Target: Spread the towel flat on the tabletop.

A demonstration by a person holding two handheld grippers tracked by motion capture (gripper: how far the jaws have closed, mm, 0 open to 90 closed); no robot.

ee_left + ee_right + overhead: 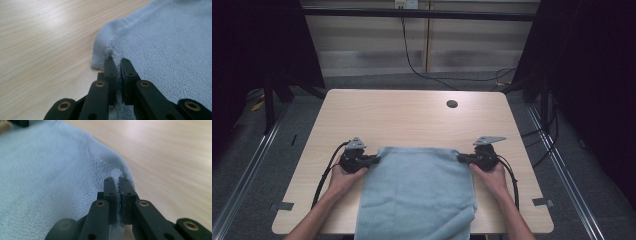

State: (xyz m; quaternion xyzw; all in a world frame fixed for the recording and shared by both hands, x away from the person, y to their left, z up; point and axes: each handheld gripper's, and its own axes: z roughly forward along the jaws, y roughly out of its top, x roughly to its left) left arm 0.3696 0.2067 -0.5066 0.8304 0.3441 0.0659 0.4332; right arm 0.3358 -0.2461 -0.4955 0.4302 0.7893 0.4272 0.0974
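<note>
Left gripper (pixel 373 160), at 9 o'clock of the light-blue towel (pixel 417 192): jaws pinched tight on the towel's far-left corner; in the left gripper view the terry pile puckers between the jaws just inside the hemmed edge (pixel 100 47). Towel lies flat on the wooden table (pixel 412 115), far edge running 9-to-3 between the grippers, near edge hanging over the table's front at 6 o'clock. Right gripper (pixel 462 159), at 3 o'clock: jaws likewise clamped on the far-right corner, cloth bunched at the jaw tips (pixel 117 173). Both hands sit low, grippers pointing inward. Judgement: matched corner grips keep the far edge taut, probably to lift it evenly for a fold
</note>
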